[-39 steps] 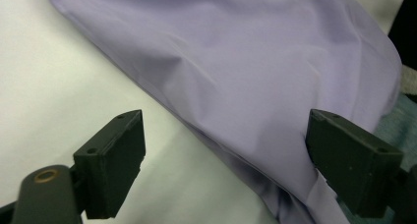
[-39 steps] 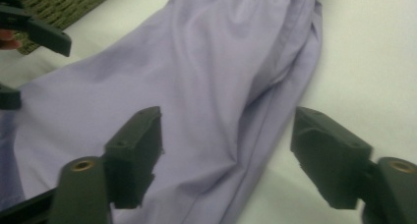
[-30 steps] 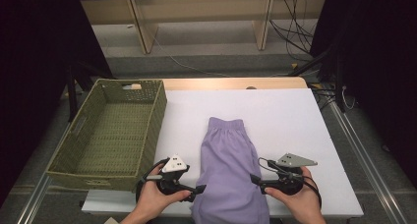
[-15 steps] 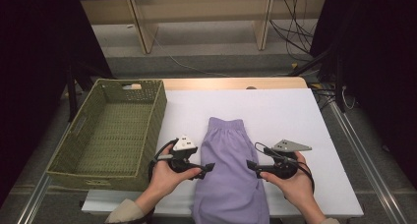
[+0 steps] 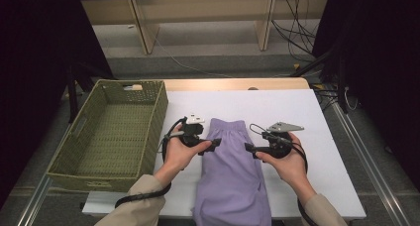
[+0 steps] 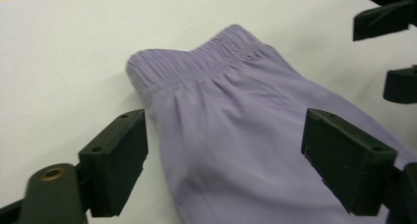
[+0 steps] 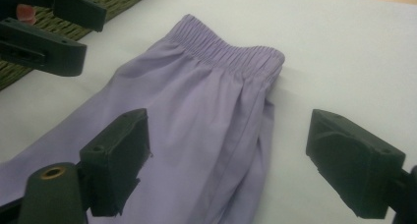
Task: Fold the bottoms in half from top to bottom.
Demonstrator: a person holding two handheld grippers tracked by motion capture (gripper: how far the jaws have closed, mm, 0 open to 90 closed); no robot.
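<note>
Purple pants (image 5: 230, 171) lie folded lengthwise on the white table (image 5: 297, 112), with the elastic waistband (image 5: 227, 123) at the far end and the legs running off the near edge. My left gripper (image 5: 216, 142) hovers at the cloth's left edge, a little below the waistband. Its jaws are open and have just been closing slightly, with nothing pressed between them. Facing it across the pants at the right edge, my right gripper (image 5: 248, 147) is open too. In the left gripper view the gripper (image 6: 223, 135) frames the pants (image 6: 236, 116); the right gripper view has its gripper (image 7: 226, 135) over the pants (image 7: 196, 101).
An empty green woven basket (image 5: 111, 132) stands on the left, close to the table's left edge. White table surface stretches to the right of the pants and beyond the waistband. Cables trail from both grippers toward the person.
Both hands have moved away from the person along the pants, from near the table's front edge to just below the waistband. The pants have not moved.
</note>
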